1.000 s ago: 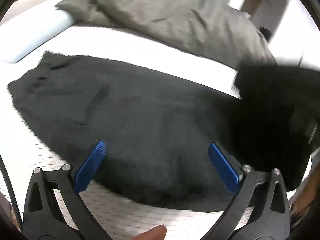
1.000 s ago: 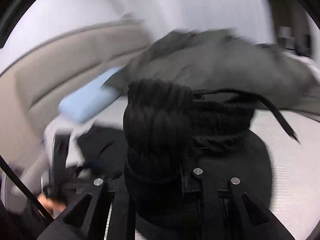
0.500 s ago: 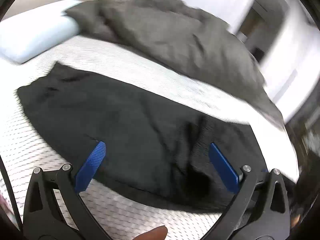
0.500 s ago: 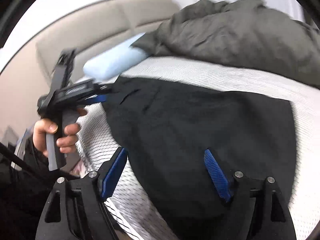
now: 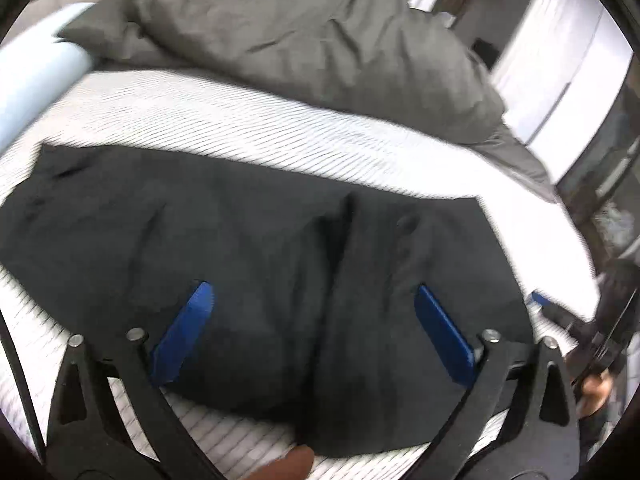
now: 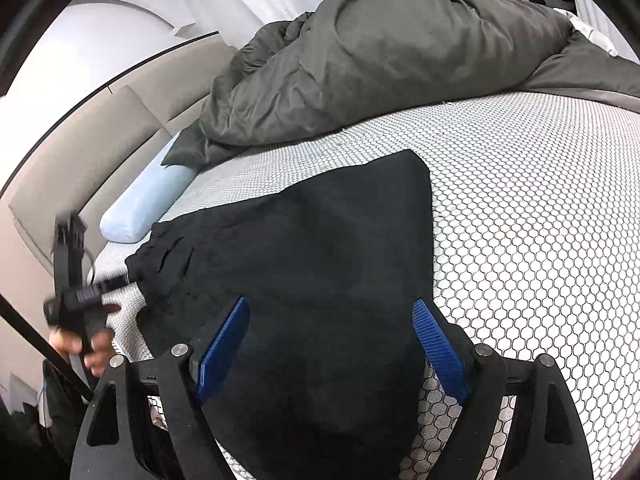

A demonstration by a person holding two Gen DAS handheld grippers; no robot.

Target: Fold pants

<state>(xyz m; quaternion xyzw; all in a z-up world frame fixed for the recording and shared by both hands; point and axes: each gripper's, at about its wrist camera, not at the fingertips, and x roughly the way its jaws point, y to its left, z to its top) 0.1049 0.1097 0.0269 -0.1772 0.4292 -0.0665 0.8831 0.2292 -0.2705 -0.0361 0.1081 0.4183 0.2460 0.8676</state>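
Note:
Black pants (image 5: 248, 264) lie flat on the white patterned mattress (image 5: 240, 116), folded over on themselves, with a dark crease running down the middle. In the right wrist view the pants (image 6: 312, 272) form a broad dark panel with the waistband at the left. My left gripper (image 5: 316, 320) is open and empty, hovering over the near part of the pants. My right gripper (image 6: 332, 332) is open and empty, above the pants' near end. The left gripper also shows in the right wrist view (image 6: 76, 284), beside the waistband.
A crumpled grey duvet (image 6: 380, 56) covers the far side of the bed. A light blue pillow (image 6: 144, 204) lies by the beige headboard (image 6: 80, 148). Bare mattress (image 6: 540, 220) shows right of the pants.
My right gripper was shut on the pants' ribbed end a second ago; it let go, opened, and drew back. The pants now lie flat. The left gripper shifted slightly over them.

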